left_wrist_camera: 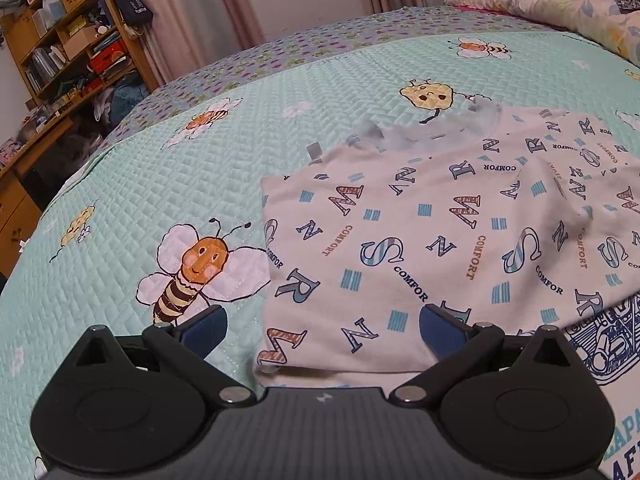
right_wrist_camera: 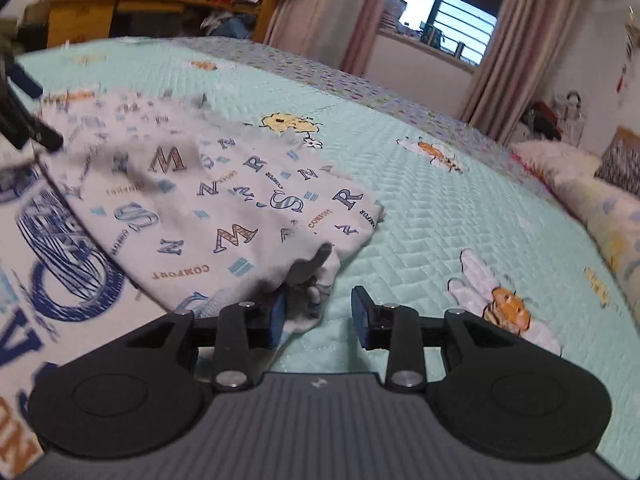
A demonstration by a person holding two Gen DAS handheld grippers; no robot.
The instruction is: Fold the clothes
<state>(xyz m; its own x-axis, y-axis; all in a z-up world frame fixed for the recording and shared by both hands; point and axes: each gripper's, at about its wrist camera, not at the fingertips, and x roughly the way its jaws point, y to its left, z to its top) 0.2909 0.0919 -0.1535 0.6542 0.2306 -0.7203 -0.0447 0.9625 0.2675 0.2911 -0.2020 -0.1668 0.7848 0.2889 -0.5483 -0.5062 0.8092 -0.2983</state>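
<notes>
We hold the left claw [left_wrist_camera: 322,330] spread wide over the near edge of the letter-print shirt [left_wrist_camera: 420,240], lying partly folded mid-bed on the bee quilt [left_wrist_camera: 160,168], and the right claw [right_wrist_camera: 318,314] released at its corner, likely to square it.

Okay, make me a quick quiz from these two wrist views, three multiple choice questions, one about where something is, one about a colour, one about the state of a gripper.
1. What does the letter-print shirt lie on?
A. A desk
B. The bedspread
C. The pillow

2. What colour is the shirt's collar?
A. Light blue
B. Red
C. Black

3. How is the left gripper?
A. Shut on the shirt
B. Shut on nothing
C. Open

Answers: 1 B, green bee-print quilting shows all around the shirt. 2 A, the ribbed neck band is pale blue. 3 C, its blue pads sit wide apart over the shirt's near edge.
</notes>
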